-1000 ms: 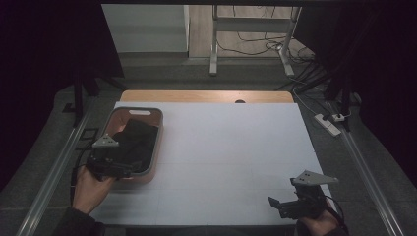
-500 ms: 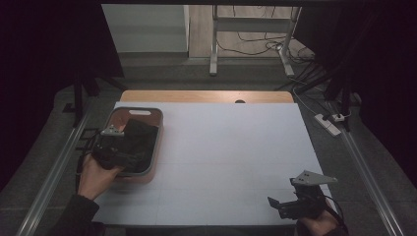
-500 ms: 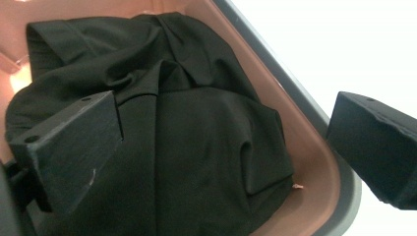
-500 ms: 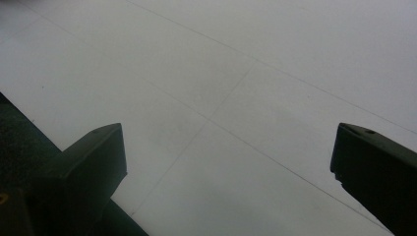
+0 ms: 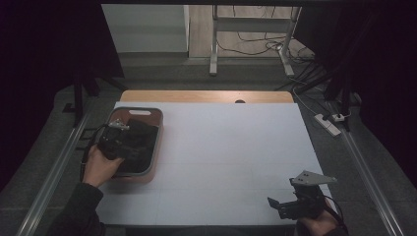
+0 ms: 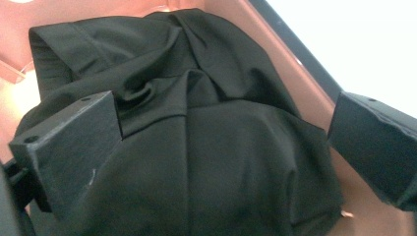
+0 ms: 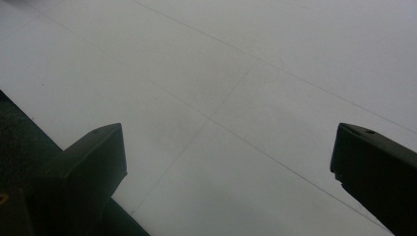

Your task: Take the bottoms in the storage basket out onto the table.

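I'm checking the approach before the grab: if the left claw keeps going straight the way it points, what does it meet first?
Most likely the black cloth bunched in the brown bin. The left claw stands open right above it, jaws either side of the folds. How much gap remains is hard to judge.

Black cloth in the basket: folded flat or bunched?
Bunched. The black cloth lies in rumpled folds and creases, heaped inside the basket, with the left gripper open just above it.
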